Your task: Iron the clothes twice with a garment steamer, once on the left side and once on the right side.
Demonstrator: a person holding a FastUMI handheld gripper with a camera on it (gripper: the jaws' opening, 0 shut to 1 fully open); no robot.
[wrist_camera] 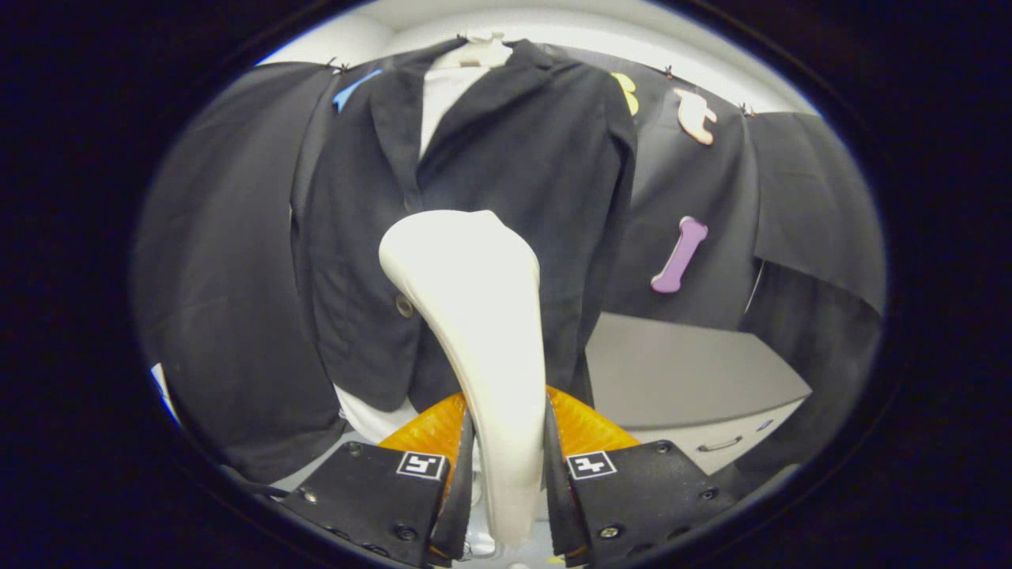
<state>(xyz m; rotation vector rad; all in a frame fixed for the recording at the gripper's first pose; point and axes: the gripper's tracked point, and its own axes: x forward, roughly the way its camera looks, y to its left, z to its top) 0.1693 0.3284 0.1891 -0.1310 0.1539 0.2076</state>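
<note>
Gripper view. The jaws of the gripper (506, 466) are closed on the handle of the white steamer (474, 316), one finger pressing on each side of it. The steamer rises from between the fingers and curves forward, its broad head lying against or just in front of the lower front of the dark jacket (490, 158); contact cannot be judged. The jacket hangs on a white hanger (478, 49) directly beyond the fingers, over a white shirt (443, 95) that shows at the collar opening and again below the hem. A jacket button (405, 307) sits just beside the steamer head. To one side of the jacket, lower down, stands a grey cabinet (680, 371) with a drawer handle (719, 445).
</note>
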